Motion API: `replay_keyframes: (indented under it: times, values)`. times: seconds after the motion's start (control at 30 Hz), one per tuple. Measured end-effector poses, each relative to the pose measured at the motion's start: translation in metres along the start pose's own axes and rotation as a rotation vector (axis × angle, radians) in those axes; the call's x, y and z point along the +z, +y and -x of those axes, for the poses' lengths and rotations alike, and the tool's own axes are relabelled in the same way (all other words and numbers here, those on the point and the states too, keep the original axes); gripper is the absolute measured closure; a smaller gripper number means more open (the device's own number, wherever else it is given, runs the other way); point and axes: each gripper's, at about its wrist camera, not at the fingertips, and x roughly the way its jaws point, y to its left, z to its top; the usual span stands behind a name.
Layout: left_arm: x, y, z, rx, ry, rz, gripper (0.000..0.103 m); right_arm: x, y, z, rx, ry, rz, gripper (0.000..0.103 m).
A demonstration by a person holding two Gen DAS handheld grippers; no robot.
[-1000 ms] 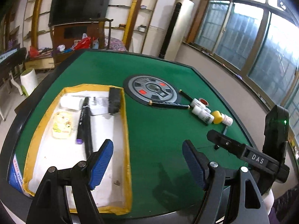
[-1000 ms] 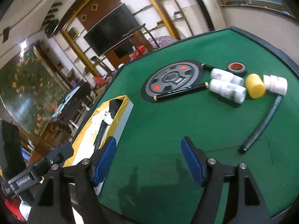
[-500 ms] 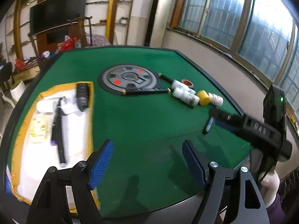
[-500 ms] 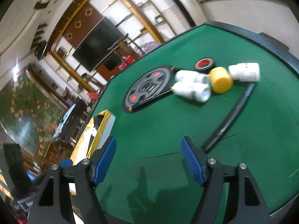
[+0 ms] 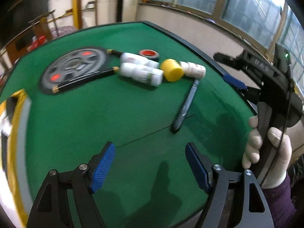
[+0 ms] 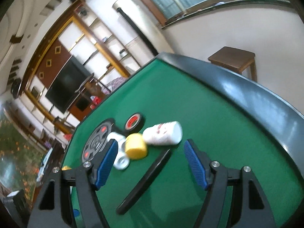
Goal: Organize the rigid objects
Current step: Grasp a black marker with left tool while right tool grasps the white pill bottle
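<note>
On the green table lie a black marker (image 5: 185, 105), white bottles (image 5: 141, 73), a yellow cap (image 5: 172, 70), another white bottle (image 5: 193, 70), a tape roll (image 5: 149, 54) and a black stick (image 5: 83, 80). My left gripper (image 5: 150, 166) is open and empty above the near table. My right gripper (image 6: 150, 163) is open, low over the marker (image 6: 146, 178), close behind the yellow cap (image 6: 135, 147) and a white bottle (image 6: 163, 133). It shows at the right in the left wrist view (image 5: 235, 70).
A yellow-rimmed tray (image 5: 17, 125) with items lies at the left edge. A grey round disc (image 5: 74, 66) is set in the table's middle. The dark table rim (image 6: 247, 93) curves at the right. A wooden stool (image 6: 233, 58) stands beyond it.
Both grippers swung right and moved toward the bottles and marker. The right gripper came down close over the marker. The tray slid to the left edge of view.
</note>
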Motion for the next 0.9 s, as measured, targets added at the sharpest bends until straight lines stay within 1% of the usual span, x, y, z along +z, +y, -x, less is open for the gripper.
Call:
replay_keyframes:
  times: [0.03, 0.13, 0.2, 0.33, 0.37, 0.4, 0.43, 0.47, 0.5, 0.53, 0.63, 0.73, 0.8, 0.9]
  values:
    - [0.007, -0.007, -0.009, -0.002, 0.004, -0.019, 0.024, 0.002, -0.005, 0.001, 0.012, -0.008, -0.021, 0.031]
    - [0.025, -0.026, -0.030, -0.010, -0.018, -0.080, 0.024, 0.007, -0.019, 0.007, 0.027, -0.056, -0.075, 0.031]
    - [0.037, -0.037, -0.045, -0.014, -0.023, -0.115, 0.024, 0.007, -0.025, 0.006, 0.046, -0.051, -0.106, 0.031]
    - [0.058, -0.059, -0.082, -0.041, 0.027, -0.168, 0.025, 0.007, -0.026, 0.007, 0.058, -0.058, -0.107, 0.031]
    - [0.060, -0.064, -0.085, -0.015, 0.014, -0.191, 0.032, 0.007, -0.026, 0.007, 0.054, -0.061, -0.102, 0.031]
    - [0.061, -0.069, -0.086, -0.013, -0.003, -0.215, 0.049, 0.007, -0.026, 0.007, 0.053, -0.060, -0.099, 0.031]
    - [0.062, -0.071, -0.086, -0.024, -0.002, -0.216, 0.061, 0.008, -0.025, 0.006, 0.054, -0.055, -0.097, 0.031]
    - [0.062, -0.072, -0.084, -0.016, 0.004, -0.218, 0.083, 0.008, -0.023, 0.005, 0.052, -0.050, -0.095, 0.031]
    - [0.061, -0.072, -0.082, -0.017, 0.012, -0.221, 0.089, 0.008, -0.023, 0.004, 0.050, -0.046, -0.093, 0.031]
    - [0.057, -0.070, -0.079, -0.022, 0.015, -0.223, 0.089, 0.008, -0.022, 0.004, 0.050, -0.044, -0.090, 0.031]
    - [0.047, -0.060, -0.068, -0.002, 0.010, -0.223, 0.089, 0.008, -0.021, 0.003, 0.049, -0.040, -0.086, 0.031]
    - [0.036, -0.039, -0.045, -0.011, -0.008, -0.178, 0.089, 0.008, -0.022, 0.003, 0.045, -0.037, -0.085, 0.031]
    - [0.028, -0.028, -0.030, 0.005, -0.029, -0.171, 0.089, 0.008, -0.022, 0.002, 0.040, -0.033, -0.083, 0.030]
    - [0.012, -0.008, -0.008, -0.004, -0.040, -0.115, 0.089, 0.008, -0.021, -0.001, 0.041, -0.016, -0.077, 0.030]
